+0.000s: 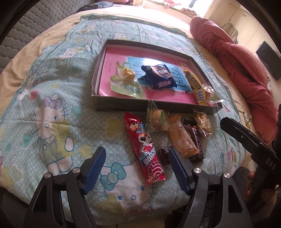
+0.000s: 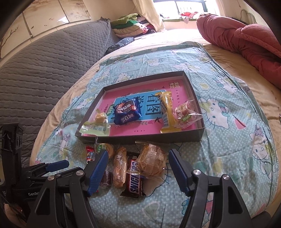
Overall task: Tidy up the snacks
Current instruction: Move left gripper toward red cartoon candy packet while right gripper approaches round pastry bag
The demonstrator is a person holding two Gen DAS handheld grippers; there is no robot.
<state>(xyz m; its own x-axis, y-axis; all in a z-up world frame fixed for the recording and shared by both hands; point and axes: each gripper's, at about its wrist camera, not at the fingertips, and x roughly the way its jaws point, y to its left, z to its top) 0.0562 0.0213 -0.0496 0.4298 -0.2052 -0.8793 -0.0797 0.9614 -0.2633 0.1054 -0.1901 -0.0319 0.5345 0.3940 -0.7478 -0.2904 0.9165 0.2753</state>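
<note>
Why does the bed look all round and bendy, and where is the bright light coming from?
Both wrist views use a fisheye lens, so the bed bulges and the corners go black. In the right wrist view the window glares white; in the left wrist view daylight washes out the far wall and glints off the box lining.

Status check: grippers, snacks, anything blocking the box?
Left gripper open over red packet. Right gripper open over Snickers. Four snacks in box. Nothing in the way.
</note>
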